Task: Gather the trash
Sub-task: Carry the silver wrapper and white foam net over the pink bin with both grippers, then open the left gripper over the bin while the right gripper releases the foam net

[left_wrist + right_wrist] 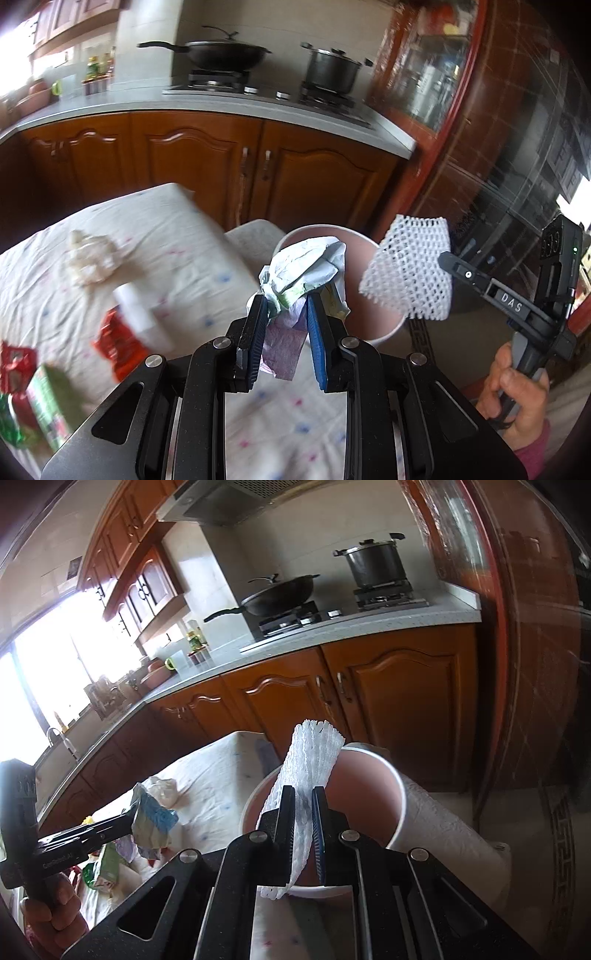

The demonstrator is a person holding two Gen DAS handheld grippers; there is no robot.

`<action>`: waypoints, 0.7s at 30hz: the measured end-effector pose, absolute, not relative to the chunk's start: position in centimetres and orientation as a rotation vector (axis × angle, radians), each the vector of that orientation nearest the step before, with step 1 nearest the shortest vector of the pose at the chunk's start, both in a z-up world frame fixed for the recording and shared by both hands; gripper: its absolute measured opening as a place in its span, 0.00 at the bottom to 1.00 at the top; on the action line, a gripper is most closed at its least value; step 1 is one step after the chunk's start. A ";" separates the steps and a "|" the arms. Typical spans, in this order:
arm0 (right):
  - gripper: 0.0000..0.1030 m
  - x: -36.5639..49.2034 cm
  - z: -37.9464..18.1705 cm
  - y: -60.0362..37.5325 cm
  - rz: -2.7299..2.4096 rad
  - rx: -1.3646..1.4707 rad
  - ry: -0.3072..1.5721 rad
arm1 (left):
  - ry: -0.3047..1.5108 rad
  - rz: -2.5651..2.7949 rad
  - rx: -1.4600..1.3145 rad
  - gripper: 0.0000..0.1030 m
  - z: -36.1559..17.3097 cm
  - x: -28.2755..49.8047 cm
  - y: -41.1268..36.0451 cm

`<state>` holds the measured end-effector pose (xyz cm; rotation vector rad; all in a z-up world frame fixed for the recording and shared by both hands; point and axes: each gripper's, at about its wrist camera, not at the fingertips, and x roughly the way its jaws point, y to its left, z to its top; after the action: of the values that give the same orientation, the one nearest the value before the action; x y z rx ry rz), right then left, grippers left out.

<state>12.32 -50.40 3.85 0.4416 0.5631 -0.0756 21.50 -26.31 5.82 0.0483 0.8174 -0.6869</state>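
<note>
My left gripper (286, 295) is shut on a crumpled pale wrapper (306, 269) with a purple scrap hanging below, held just before the rim of the pink-lined trash bin (384, 321). It also shows in the right wrist view (147, 818). My right gripper (303, 794) is shut on a white foam fruit net (308, 760) and holds it over the bin's opening (369, 786). The net (410, 266) also shows in the left wrist view, at the bin's right edge.
The table (155, 229) has a white dotted cloth. On it lie a crumpled tissue (90, 254), a red wrapper (118, 339), a white roll (138, 314) and green packets (48, 402). Kitchen cabinets (207, 158) and a stove stand behind.
</note>
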 end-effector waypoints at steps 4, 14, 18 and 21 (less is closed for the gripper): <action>0.09 12.8 3.1 -51.6 -0.092 0.443 0.578 | 0.841 -0.711 0.068 0.20 5.4 22.6 -29.6; 0.09 14.3 0.8 -53.2 -0.103 0.441 0.652 | 0.952 -0.725 0.155 0.20 1.2 24.2 -36.0; 0.10 14.9 0.0 -53.6 -0.102 0.438 0.680 | 0.974 -0.721 0.174 0.21 0.0 24.5 -37.0; 0.10 15.2 -0.3 -53.9 -0.105 0.437 0.694 | 0.976 -0.716 0.189 0.23 -0.4 24.6 -37.3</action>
<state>15.21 -53.92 -0.35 0.4369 0.6940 -0.1045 24.60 -37.34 -0.40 0.1888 0.9756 -0.7163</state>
